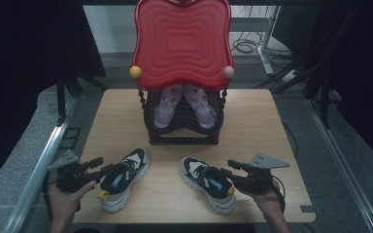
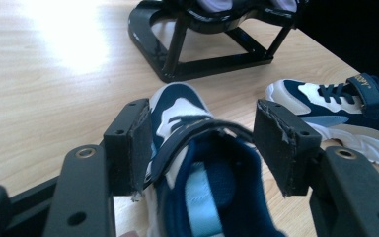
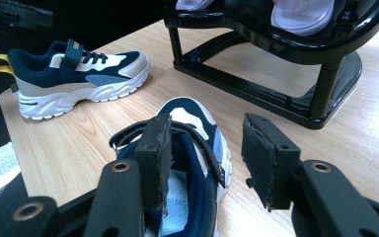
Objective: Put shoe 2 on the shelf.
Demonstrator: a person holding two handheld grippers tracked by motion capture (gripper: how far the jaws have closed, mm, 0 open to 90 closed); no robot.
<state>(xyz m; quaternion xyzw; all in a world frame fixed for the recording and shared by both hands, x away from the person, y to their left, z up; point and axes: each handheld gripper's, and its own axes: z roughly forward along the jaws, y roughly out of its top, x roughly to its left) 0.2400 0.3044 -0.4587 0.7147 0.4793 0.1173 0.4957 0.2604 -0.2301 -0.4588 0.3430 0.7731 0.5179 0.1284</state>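
Left hand [image 1: 64, 196] enters from the bottom edge and grips the left claw [image 1: 108, 169], which points right and slightly forward, low over the surface. Its jaws stand apart, one on each side of a shoe's opening; the near-side pad [image 2: 137, 148] touches the shoe's strap. Right hand [image 1: 267, 199] holds the right claw [image 1: 226, 171], pointing left, likewise low. Its jaws are parted, one pad [image 3: 158, 158] set inside the other shoe's collar.
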